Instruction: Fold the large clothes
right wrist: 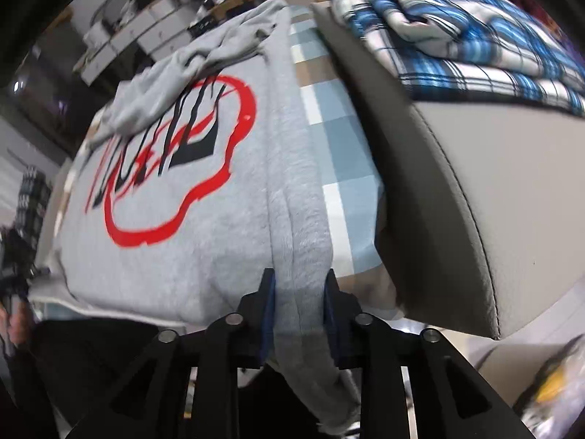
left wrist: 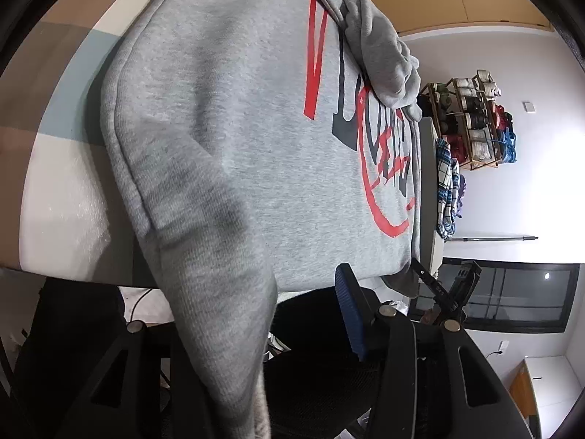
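A grey sweatshirt (left wrist: 226,117) with a red and dark print lies flat on the checked table cover (left wrist: 65,84); its hood is bunched at the far end. One sleeve (left wrist: 212,292) hangs over the near table edge between the fingers of my left gripper (left wrist: 289,292). That sleeve hides the left finger, and the blue pad of the right finger (left wrist: 349,311) stands clear of the cloth. In the right wrist view the sweatshirt (right wrist: 175,248) shows its folded side. My right gripper (right wrist: 299,292) has both blue pads against the folded sleeve (right wrist: 299,219) at the near edge.
A grey padded seat (right wrist: 457,183) piled with blue plaid shirts (right wrist: 475,36) stands right beside the table. A wooden shelf of rolled clothes (left wrist: 471,120) is against the far wall. A black mesh chair (left wrist: 329,376) sits below the table edge. White drawers (right wrist: 146,25) stand behind.
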`<control>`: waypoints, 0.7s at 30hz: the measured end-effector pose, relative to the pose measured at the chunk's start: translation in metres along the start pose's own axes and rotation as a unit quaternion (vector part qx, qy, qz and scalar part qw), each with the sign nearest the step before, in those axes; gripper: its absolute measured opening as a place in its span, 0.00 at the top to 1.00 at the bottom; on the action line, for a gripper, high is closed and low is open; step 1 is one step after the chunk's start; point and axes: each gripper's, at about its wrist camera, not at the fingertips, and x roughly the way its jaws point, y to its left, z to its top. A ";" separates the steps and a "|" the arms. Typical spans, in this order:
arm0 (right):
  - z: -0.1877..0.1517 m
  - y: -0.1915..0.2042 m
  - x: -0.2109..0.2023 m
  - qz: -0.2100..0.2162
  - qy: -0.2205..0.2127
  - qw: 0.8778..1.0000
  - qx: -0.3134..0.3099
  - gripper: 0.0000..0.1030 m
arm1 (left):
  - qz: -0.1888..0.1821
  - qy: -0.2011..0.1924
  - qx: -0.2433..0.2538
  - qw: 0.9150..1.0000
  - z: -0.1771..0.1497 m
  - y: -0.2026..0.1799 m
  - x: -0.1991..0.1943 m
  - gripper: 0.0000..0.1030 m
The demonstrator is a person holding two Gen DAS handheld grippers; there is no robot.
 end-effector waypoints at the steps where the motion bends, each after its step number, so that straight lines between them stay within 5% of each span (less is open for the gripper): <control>1: 0.000 0.001 0.000 -0.003 0.002 1.000 -0.004 0.76 | 0.002 -0.001 0.001 1.000 0.000 0.000 0.000 0.60; 6: 0.002 0.003 0.002 -0.002 0.005 1.000 -0.013 0.90 | 0.006 -0.004 0.014 1.000 0.000 0.000 0.002 0.60; 10: 0.006 -0.008 -0.007 0.113 -0.007 0.993 0.045 0.93 | 0.027 -0.016 0.023 0.999 -0.001 -0.001 -0.001 0.98; 14: 0.010 -0.014 -0.020 0.219 -0.031 0.971 0.088 0.93 | -0.001 -0.024 0.030 0.999 -0.005 -0.003 -0.011 0.99; 21: 0.024 -0.024 -0.030 0.313 -0.059 0.937 0.146 0.93 | -0.065 -0.048 0.029 0.996 0.007 -0.020 -0.033 0.99</control>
